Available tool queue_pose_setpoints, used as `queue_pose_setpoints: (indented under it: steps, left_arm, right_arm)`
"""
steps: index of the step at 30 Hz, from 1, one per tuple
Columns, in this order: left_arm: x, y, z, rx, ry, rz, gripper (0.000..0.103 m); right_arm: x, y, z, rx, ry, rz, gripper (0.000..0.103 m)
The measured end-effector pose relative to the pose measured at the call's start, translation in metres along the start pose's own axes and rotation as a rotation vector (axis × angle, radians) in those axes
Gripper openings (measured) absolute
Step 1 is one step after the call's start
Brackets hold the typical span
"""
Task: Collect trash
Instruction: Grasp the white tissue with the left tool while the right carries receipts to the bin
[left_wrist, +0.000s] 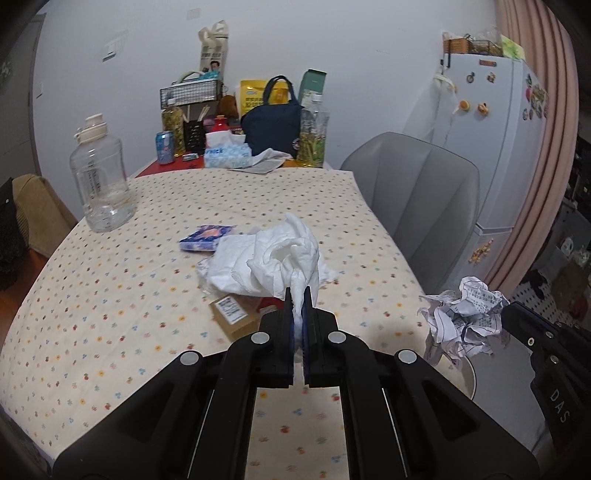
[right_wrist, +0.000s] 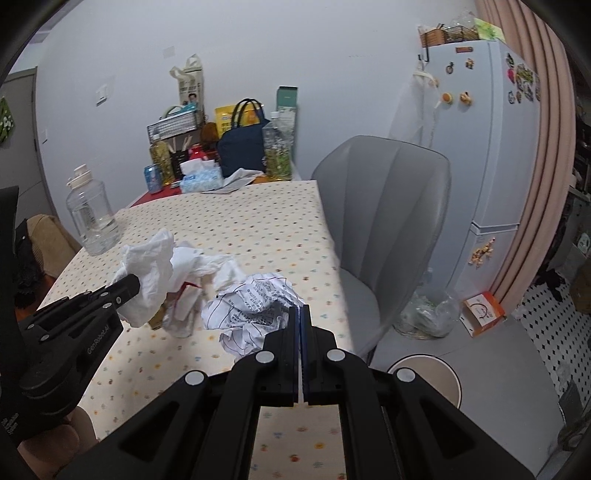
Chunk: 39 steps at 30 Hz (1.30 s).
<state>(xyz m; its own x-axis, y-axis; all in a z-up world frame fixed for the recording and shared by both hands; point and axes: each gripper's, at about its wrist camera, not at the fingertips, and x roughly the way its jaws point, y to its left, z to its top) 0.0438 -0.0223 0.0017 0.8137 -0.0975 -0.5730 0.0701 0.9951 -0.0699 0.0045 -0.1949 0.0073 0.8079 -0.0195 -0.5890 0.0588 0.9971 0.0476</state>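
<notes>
My left gripper (left_wrist: 298, 301) is shut on a crumpled white tissue (left_wrist: 280, 258), held just above the dotted tablecloth (left_wrist: 110, 295); it also shows in the right wrist view (right_wrist: 127, 288) with the tissue (right_wrist: 151, 266). My right gripper (right_wrist: 300, 314) is shut on a crumpled printed paper ball (right_wrist: 251, 306), seen at the right in the left wrist view (left_wrist: 461, 317). More white tissue (right_wrist: 199, 266), a small cardboard box (left_wrist: 232, 314) and a blue tissue packet (left_wrist: 205, 238) lie on the table. A round bin (right_wrist: 432, 373) stands on the floor below the table's right edge.
A clear water jug (left_wrist: 101, 177) stands at the table's left. Bottles, a can, a tissue box and a dark bag (left_wrist: 273, 122) crowd the far end. A grey chair (right_wrist: 384, 221) stands to the right, with a fridge (right_wrist: 498, 147) behind it.
</notes>
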Motion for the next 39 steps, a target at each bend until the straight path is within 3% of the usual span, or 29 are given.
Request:
queue_pose_setpoints:
  steps: [15, 39]
  left_arm:
    - [0.036, -0.103, 0.008, 0.134, 0.049, -0.110, 0.004]
    - [0.111, -0.259, -0.011, 0.350, 0.201, -0.244, 0.004]
  right_arm:
    - [0.010, -0.100, -0.003, 0.134, 0.012, -0.140, 0.002]
    - [0.057, -0.248, -0.038, 0.351, 0.109, -0.274, 0.002]
